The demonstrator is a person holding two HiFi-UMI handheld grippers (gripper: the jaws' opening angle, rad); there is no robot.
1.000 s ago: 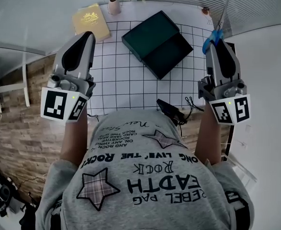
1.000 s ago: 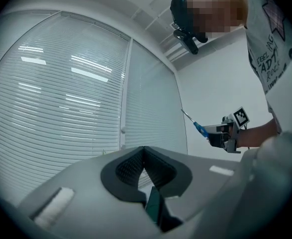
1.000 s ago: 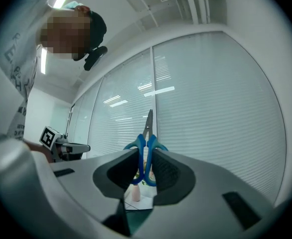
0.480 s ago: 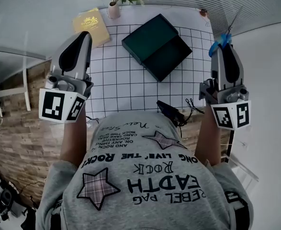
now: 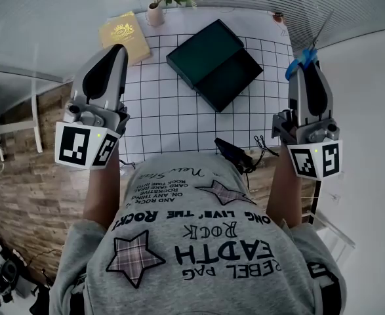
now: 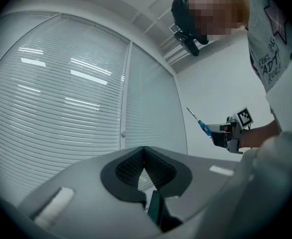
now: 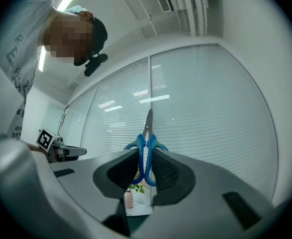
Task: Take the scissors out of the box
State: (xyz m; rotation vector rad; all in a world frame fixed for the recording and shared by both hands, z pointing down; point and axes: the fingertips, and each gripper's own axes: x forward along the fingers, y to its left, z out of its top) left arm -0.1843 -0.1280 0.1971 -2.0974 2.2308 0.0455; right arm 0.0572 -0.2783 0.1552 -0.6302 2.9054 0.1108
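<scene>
Over on the far left of the white table sits a yellow book, with a little vase of pink flowers just right of it. The left gripper hangs above the left edge of the grid mat, jaws closed tip to tip with nothing in them.

Middle of the mat, toward the far side: the dark green box, open. Its left half sits higher with a flat top, and the lower right half is an open tray that shows only dark lining as far as I can tell.

The scissors are out of the box and off past the mat's right edge. The right gripper has its jaws clamped on the blue handles, with the blades sticking out away from the person.

Compared with a second ago, the right gripper and scissors have drifted a bit to the right, and the blades lean more that way. Left gripper and box haven't budged.
</scene>
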